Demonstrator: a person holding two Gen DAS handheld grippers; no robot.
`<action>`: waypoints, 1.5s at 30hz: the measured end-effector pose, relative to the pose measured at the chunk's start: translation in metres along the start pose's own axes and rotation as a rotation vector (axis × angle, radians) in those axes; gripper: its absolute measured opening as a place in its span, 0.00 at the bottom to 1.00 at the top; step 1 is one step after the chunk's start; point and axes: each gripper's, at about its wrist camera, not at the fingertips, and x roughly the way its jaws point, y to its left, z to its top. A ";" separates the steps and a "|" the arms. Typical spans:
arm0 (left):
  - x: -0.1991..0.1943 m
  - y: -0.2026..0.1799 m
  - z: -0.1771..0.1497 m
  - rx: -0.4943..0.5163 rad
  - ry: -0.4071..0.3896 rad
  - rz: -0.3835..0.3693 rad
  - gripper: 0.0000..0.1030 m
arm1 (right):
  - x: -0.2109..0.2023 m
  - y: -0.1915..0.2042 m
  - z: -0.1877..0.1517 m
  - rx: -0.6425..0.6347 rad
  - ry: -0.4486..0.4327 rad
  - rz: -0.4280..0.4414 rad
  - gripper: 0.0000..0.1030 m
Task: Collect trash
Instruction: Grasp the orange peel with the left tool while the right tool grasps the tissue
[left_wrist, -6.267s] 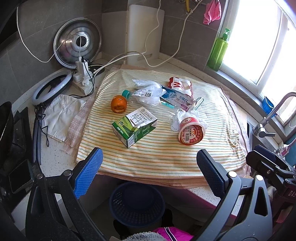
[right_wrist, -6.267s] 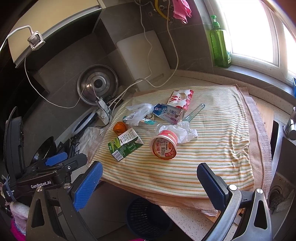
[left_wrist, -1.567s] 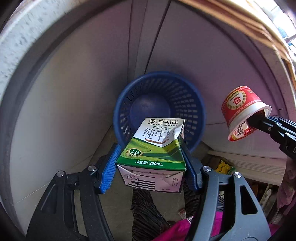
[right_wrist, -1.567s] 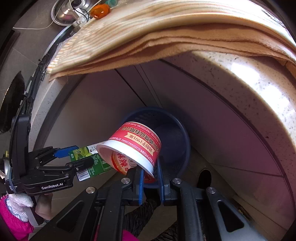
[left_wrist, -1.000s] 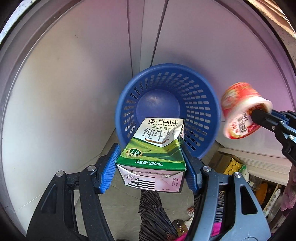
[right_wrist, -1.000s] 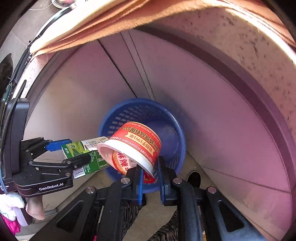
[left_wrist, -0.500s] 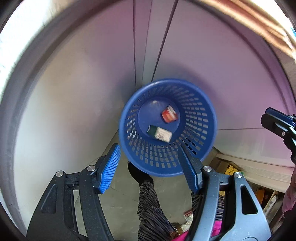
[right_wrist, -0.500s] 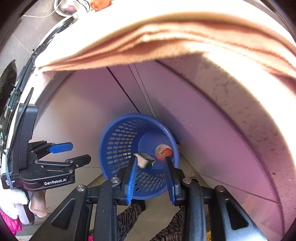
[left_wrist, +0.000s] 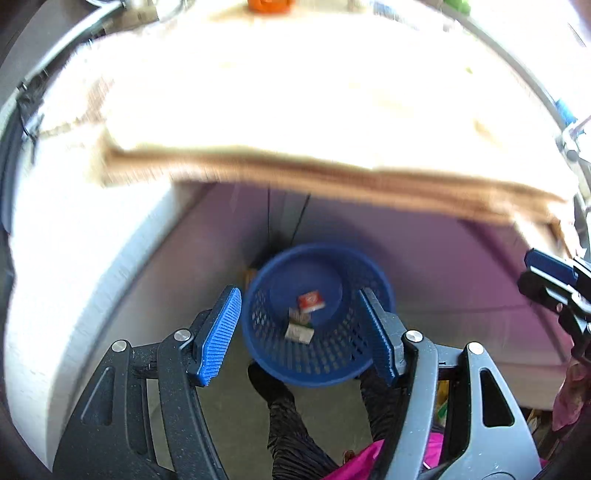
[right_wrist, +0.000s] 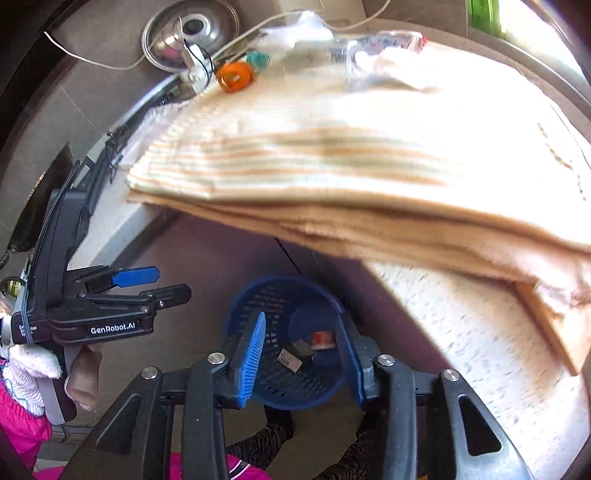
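Note:
A blue trash basket (left_wrist: 332, 362) stands on the floor under the counter; it also shows in the right wrist view (right_wrist: 258, 306). Inside lie the green milk carton (left_wrist: 300, 328) and the red cup (left_wrist: 311, 301), also seen in the right wrist view as the carton (right_wrist: 293, 355) and the cup (right_wrist: 322, 340). My left gripper (left_wrist: 301, 332) is open and empty above the basket. My right gripper (right_wrist: 301, 363) is open and empty above it too. On the striped cloth (right_wrist: 332, 147) remain an orange ball (right_wrist: 235, 76), a teal cap (right_wrist: 257, 59) and plastic wrappers (right_wrist: 369, 48).
The counter edge with the folded cloth (left_wrist: 295, 110) hangs over the basket. A steel lid (right_wrist: 192, 29) and white cables lie at the counter's back left. The purple cabinet front (left_wrist: 461, 266) is behind the basket. The person's legs are below both grippers.
Both grippers have let go: the carton and the cup now lie in the basket. Since half a second ago both grippers have risen, bringing the countertop into view.

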 end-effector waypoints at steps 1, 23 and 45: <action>-0.006 0.001 0.005 -0.006 -0.016 -0.001 0.64 | -0.006 -0.002 0.003 0.000 -0.012 0.006 0.47; -0.035 0.020 0.149 -0.125 -0.194 0.012 0.75 | -0.054 -0.062 0.125 -0.032 -0.207 -0.056 0.83; 0.015 0.044 0.238 -0.244 -0.153 -0.014 0.75 | 0.016 -0.096 0.209 -0.060 -0.111 -0.085 0.92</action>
